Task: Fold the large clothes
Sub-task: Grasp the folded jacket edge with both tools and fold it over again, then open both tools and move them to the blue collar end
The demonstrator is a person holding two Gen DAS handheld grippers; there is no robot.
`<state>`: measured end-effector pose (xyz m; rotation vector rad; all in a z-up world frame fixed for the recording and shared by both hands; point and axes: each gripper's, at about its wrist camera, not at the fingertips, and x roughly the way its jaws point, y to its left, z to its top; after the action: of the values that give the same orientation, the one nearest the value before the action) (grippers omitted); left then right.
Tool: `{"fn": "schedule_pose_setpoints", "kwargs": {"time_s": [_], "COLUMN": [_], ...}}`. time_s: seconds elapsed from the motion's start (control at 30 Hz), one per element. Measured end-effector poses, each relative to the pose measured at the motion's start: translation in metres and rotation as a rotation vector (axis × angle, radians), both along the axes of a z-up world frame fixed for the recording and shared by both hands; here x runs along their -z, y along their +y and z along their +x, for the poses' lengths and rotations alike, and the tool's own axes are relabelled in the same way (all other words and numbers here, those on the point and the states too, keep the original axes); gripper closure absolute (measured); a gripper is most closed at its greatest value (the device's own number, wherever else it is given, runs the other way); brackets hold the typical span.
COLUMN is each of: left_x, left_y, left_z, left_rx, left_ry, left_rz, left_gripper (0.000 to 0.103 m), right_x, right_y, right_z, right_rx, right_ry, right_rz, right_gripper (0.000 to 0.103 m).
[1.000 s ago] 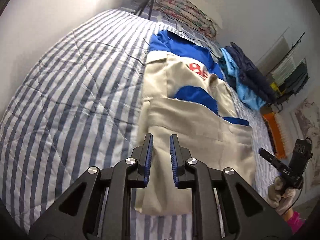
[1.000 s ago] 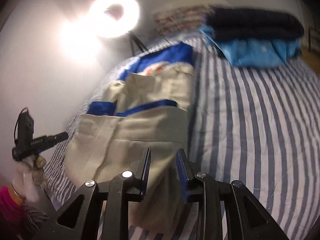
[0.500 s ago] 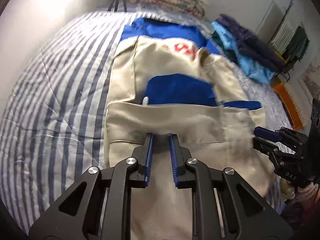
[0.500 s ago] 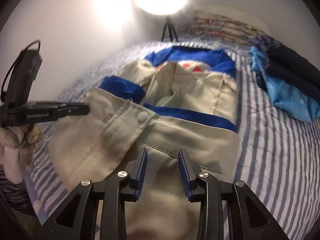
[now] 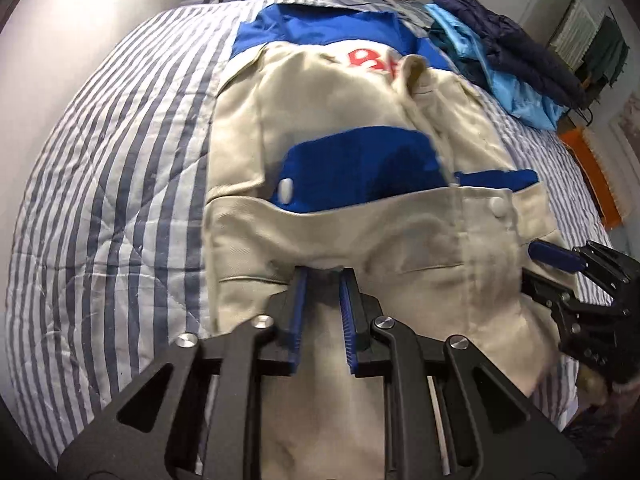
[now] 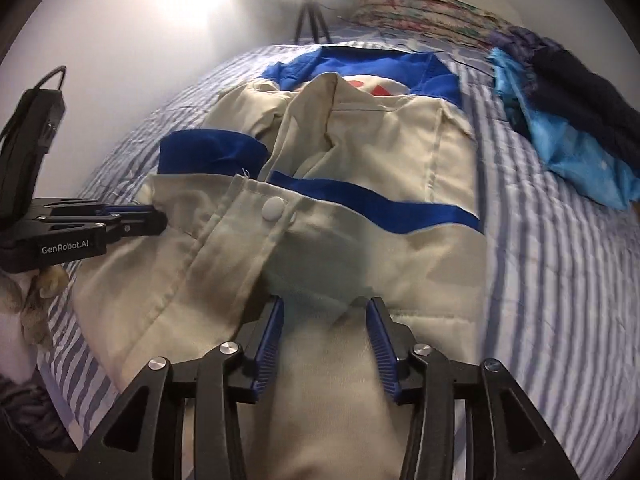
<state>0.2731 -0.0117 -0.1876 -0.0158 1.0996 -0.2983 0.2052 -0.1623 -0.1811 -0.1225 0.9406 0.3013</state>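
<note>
A large beige jacket with blue panels and red print [image 5: 344,120] lies on the striped bed, its lower part folded up toward the collar; it also shows in the right wrist view [image 6: 380,152]. My left gripper [image 5: 323,276] is open with its fingertips on the beige fabric at the near left part of the fold. It appears from the side in the right wrist view [image 6: 132,220]. My right gripper [image 6: 323,304] is open wider, its fingertips on the near beige fabric. It shows at the right edge of the left wrist view [image 5: 560,256].
The striped quilt [image 5: 112,168] covers the bed. Folded dark blue and light blue clothes [image 6: 560,104] lie at the far right. A patterned pillow [image 6: 424,4] and a ring light on a tripod [image 6: 308,20] stand at the head. An orange crate [image 5: 596,176] is beside the bed.
Both grippers have moved forward and down onto the jacket's near fabric. The right gripper's jaws have opened wider. The jacket's lower edge has shifted a little.
</note>
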Motion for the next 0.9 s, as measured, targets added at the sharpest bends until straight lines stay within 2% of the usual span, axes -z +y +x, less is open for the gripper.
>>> {"fn": "schedule_pose_setpoints", "kwargs": {"time_s": [0.07, 0.13, 0.2, 0.37, 0.4, 0.47, 0.63, 0.7, 0.73, 0.9], "left_x": [-0.016, -0.029, -0.045, -0.093, -0.102, -0.116, -0.150, -0.162, -0.167, -0.166], "left_y": [-0.003, -0.004, 0.002, 0.027, 0.032, 0.042, 0.061, 0.065, 0.066, 0.058], "left_z": [-0.009, -0.019, -0.025, -0.031, -0.031, -0.029, -0.002, 0.015, 0.028, 0.093], "left_rx": [0.036, 0.055, 0.046, -0.018, -0.029, -0.044, -0.060, -0.051, -0.046, -0.025], "left_ry": [-0.042, -0.068, -0.088, -0.144, -0.160, -0.177, -0.190, -0.198, -0.203, -0.187], "left_rz": [-0.019, -0.025, -0.065, -0.194, -0.201, -0.202, -0.204, -0.209, -0.201, -0.183], "left_gripper": [0.087, 0.087, 0.087, 0.073, 0.068, 0.066, 0.065, 0.057, 0.056, 0.056], "right_x": [-0.012, -0.030, -0.050, -0.096, -0.104, -0.125, -0.167, -0.177, -0.181, -0.186], "right_y": [0.002, 0.000, -0.008, -0.034, -0.037, -0.044, -0.061, -0.064, -0.065, -0.071], "right_z": [-0.012, -0.025, -0.039, -0.060, -0.059, -0.058, -0.041, -0.028, -0.017, 0.045], "right_rx": [0.011, 0.023, 0.043, 0.082, 0.076, 0.059, 0.061, 0.056, 0.051, 0.053], "right_ry": [-0.007, -0.053, -0.089, -0.141, -0.143, -0.168, -0.229, -0.245, -0.253, -0.248], "right_rz": [-0.022, -0.035, 0.006, 0.084, 0.093, 0.096, 0.149, 0.151, 0.146, 0.143], "right_gripper": [0.058, 0.058, 0.055, 0.053, 0.050, 0.050, 0.048, 0.046, 0.045, 0.043]}}
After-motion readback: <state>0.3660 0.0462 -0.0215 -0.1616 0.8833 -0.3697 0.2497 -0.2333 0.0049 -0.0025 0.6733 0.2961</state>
